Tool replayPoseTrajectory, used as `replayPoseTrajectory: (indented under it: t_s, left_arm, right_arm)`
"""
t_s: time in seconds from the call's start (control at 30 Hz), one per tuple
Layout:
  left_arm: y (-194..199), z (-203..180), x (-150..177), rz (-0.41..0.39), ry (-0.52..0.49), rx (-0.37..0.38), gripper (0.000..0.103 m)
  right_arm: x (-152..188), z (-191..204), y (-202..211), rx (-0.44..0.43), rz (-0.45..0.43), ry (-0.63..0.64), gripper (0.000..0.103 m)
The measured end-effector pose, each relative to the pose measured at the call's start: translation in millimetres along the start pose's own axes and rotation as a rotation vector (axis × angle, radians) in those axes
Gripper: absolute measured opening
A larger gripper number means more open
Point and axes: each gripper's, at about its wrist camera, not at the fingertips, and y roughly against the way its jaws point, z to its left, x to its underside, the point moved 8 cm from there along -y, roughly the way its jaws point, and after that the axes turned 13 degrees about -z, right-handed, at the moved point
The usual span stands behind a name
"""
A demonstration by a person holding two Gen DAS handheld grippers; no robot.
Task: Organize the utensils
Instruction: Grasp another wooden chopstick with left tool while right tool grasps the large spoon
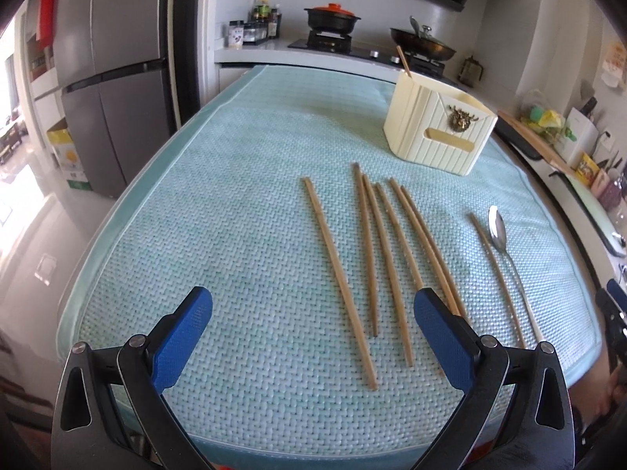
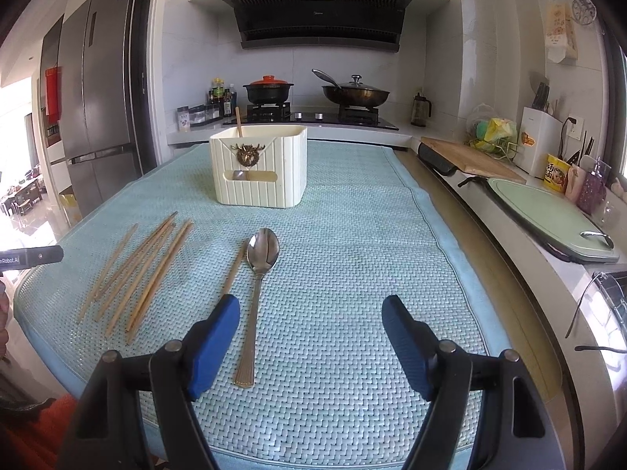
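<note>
Left wrist view: the left gripper (image 1: 313, 317) hangs above the near edge of a pale green woven mat (image 1: 235, 196) with its blue pads spread wide and nothing between them. Ahead of it lies a loose fan of wooden chopsticks (image 1: 372, 258), six in all, their far ends pointing toward a cream ribbed holder (image 1: 435, 125). The leftmost stick lies a little apart from the rest; the two on the right lie side by side, touching. Farther right, a single chopstick (image 1: 497, 278) lies just beside a metal spoon (image 1: 509, 258). One more chopstick (image 1: 403, 60) stands tilted inside the holder, which sits at the far right of the mat. A stove with a black pot (image 1: 331, 19) and a pan (image 1: 423, 45) stands behind, and a grey fridge (image 1: 113, 78) is at the left.

Right wrist view: the right gripper (image 2: 311, 313) is also spread wide and grips nothing, though the spoon (image 2: 258, 286) lies on the mat just inside its left pad, bowl toward the holder (image 2: 260, 164). The single chopstick (image 2: 235, 270) runs along the spoon's left side, its near end hidden behind that pad. The fanned chopsticks (image 2: 137, 270) lie well to the left. A wooden cutting board (image 2: 470, 158) and a green board (image 2: 548, 219) rest on the counter at the right.
</note>
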Motion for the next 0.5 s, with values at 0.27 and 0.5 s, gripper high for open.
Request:
replayPoseTrajectory:
  t_s: [0.27, 0.5]
  left_arm:
    - [-30.9, -6.3, -3.1, 0.048, -0.007, 0.034, 0.102]
    - [-57.6, -0.6, -10.4, 0.082, 0.003, 0.062, 0.102]
  right_arm:
    - [13.1, 11.7, -41.4, -0.062, 0.103, -0.023, 0.077]
    - [16.6, 24.4, -70.8, -0.096, 0.183, -0.081, 0.077]
